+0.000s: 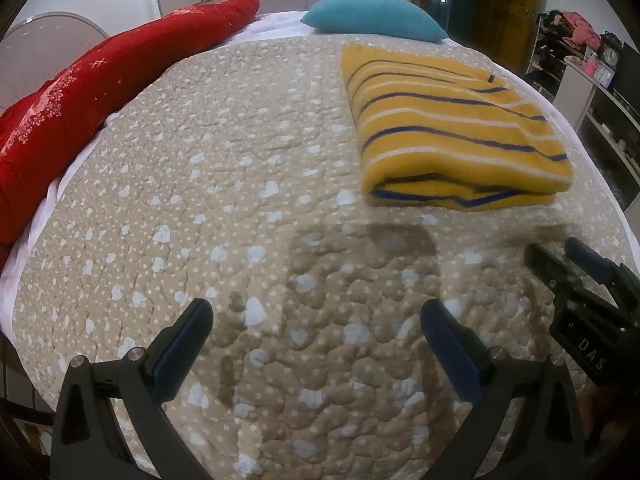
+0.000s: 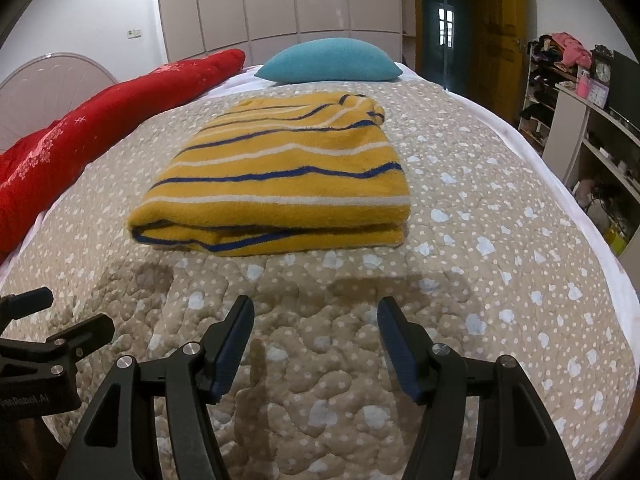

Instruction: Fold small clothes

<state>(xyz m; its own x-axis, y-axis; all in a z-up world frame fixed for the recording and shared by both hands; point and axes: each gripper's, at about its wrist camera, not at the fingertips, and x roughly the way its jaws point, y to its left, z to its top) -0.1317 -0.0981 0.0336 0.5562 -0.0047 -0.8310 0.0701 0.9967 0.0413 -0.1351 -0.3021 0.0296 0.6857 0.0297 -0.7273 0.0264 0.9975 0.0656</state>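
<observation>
edges of both views curve away into dark, so the shelving point(image 2: 576, 120) at the right is a cluttered blur and its contents cannot be read. only the tips of the other tool show in each view. folded yellow garment point(image 2: 276, 184) with blue and white stripes lies on the beige dotted quilt point(image 2: 500, 248), short of the teal pillow point(image 2: 328, 60) and apart from the red blanket point(image 2: 100, 120); its layers stack neatly, one far corner bunched. left gripper point(image 1: 316, 320) has its fingers wide apart over bare quilt, gripping nothing. right gripper point(image 2: 316, 320) also stands parted and empty, just short of the garment.
</observation>
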